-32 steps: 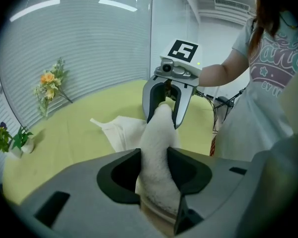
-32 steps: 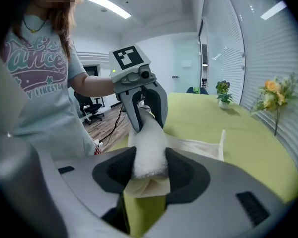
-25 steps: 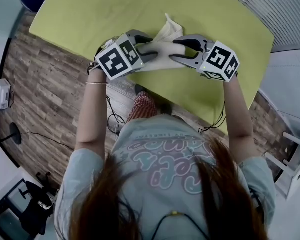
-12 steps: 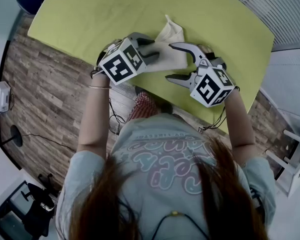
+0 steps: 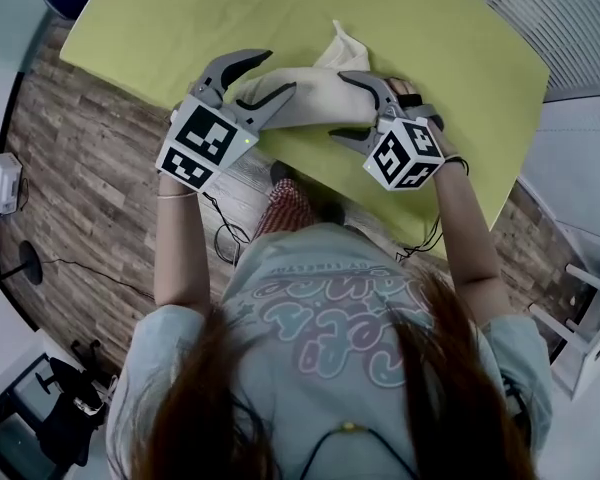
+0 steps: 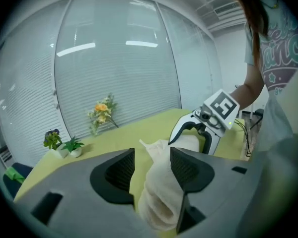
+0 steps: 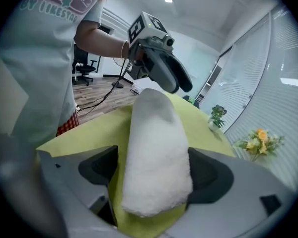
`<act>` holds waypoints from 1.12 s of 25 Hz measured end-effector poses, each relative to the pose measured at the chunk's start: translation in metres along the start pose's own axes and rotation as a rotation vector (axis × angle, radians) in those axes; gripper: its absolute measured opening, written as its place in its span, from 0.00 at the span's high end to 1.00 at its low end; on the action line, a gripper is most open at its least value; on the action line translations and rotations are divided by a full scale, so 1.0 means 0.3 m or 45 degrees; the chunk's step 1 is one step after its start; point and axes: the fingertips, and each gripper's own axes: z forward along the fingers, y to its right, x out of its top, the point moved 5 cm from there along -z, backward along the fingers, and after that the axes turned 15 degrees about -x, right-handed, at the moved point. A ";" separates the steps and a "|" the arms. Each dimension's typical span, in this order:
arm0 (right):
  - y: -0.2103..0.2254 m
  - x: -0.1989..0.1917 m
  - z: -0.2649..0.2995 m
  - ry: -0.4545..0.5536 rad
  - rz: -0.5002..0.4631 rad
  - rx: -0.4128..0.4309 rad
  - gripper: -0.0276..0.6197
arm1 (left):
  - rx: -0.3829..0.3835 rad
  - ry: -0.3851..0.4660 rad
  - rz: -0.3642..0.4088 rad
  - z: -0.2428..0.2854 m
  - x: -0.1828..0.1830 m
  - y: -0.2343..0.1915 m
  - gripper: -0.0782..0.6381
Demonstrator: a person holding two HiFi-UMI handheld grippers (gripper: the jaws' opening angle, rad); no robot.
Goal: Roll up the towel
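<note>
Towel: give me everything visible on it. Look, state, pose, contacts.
The towel is cream, fluffy terry, rolled into a thick tube that lies flat near the front edge of the yellow-green table. One loose corner pokes out on its far side. Each end shows between the parted jaws of a hand-held gripper, the left hand-held gripper and the right hand-held gripper. Both have just been opening. Neither clamps it, and at most the roll leans on one pad of each.

Towel on table, left gripper at its left end, right gripper at its right end
</note>
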 end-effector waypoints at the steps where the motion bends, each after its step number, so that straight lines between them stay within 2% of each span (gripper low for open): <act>1: 0.000 0.002 -0.001 -0.002 -0.001 0.002 0.28 | -0.002 0.019 0.009 -0.030 0.011 0.020 0.61; 3: 0.000 0.007 -0.003 -0.004 -0.003 0.006 0.28 | -0.059 -0.015 0.061 -0.043 0.019 0.082 0.61; 6: 0.001 0.003 -0.010 -0.003 -0.002 0.010 0.28 | -0.135 -0.199 0.191 0.051 -0.015 0.174 0.58; 10: 0.006 0.012 0.002 -0.005 0.000 0.027 0.28 | -0.095 -0.465 0.313 0.156 -0.102 0.191 0.52; 13: 0.009 0.012 0.019 -0.007 0.010 0.045 0.28 | -0.023 -0.574 0.430 0.188 -0.142 0.167 0.50; 14: 0.010 0.010 0.021 -0.006 0.018 0.047 0.28 | -0.009 -0.587 0.446 0.198 -0.150 0.160 0.50; 16: 0.011 0.013 0.019 -0.002 0.008 0.031 0.28 | -0.009 -0.581 0.410 0.210 -0.161 0.152 0.51; 18: 0.016 0.022 0.006 0.000 -0.066 -0.034 0.28 | -0.016 -0.567 0.362 0.212 -0.160 0.147 0.51; 20: 0.018 0.027 -0.027 0.000 -0.134 -0.103 0.28 | -0.014 -0.568 0.362 0.213 -0.153 0.147 0.53; 24: 0.001 0.002 -0.064 -0.012 -0.195 -0.182 0.29 | -0.023 -0.565 0.366 0.213 -0.144 0.147 0.58; 25: 0.008 -0.007 -0.057 -0.019 -0.203 -0.211 0.32 | -0.027 -0.564 0.363 0.211 -0.143 0.143 0.58; 27: 0.031 -0.018 -0.044 -0.031 -0.200 -0.253 0.52 | -0.049 -0.561 0.349 0.208 -0.141 0.132 0.60; 28: 0.041 -0.020 -0.041 -0.037 -0.173 -0.243 0.52 | -0.071 -0.560 0.339 0.207 -0.139 0.126 0.61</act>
